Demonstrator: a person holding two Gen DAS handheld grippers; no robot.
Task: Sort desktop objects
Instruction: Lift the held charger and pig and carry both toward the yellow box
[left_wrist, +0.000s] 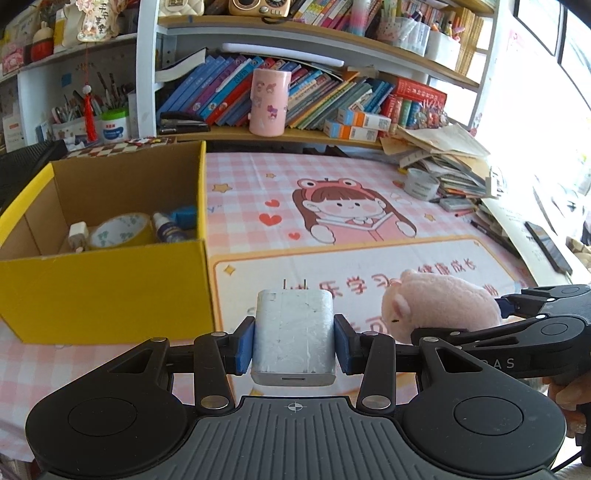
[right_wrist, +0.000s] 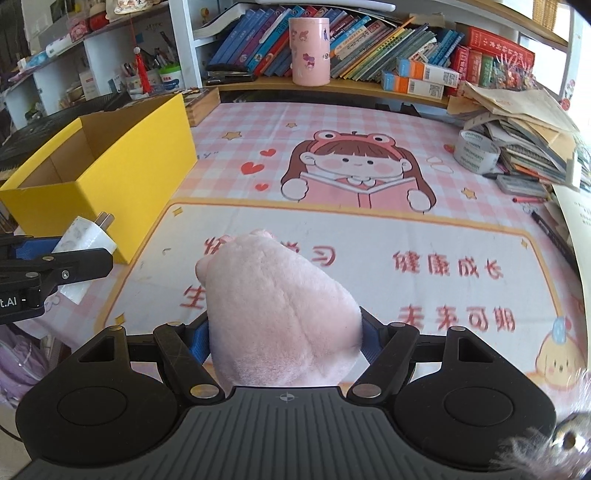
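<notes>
Crowded bookshelves (left_wrist: 295, 92), bright window (left_wrist: 546, 110)

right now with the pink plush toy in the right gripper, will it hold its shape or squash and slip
The pink plush toy probably squashes: it bulges fuzzy and rounded above the right gripper, whose blue pads sink into its sides. It looks light for its bulk, and the pile may grip the pads rather than slide. Unlike the hard white charger in the left gripper, a drop should not hurt it.
</notes>
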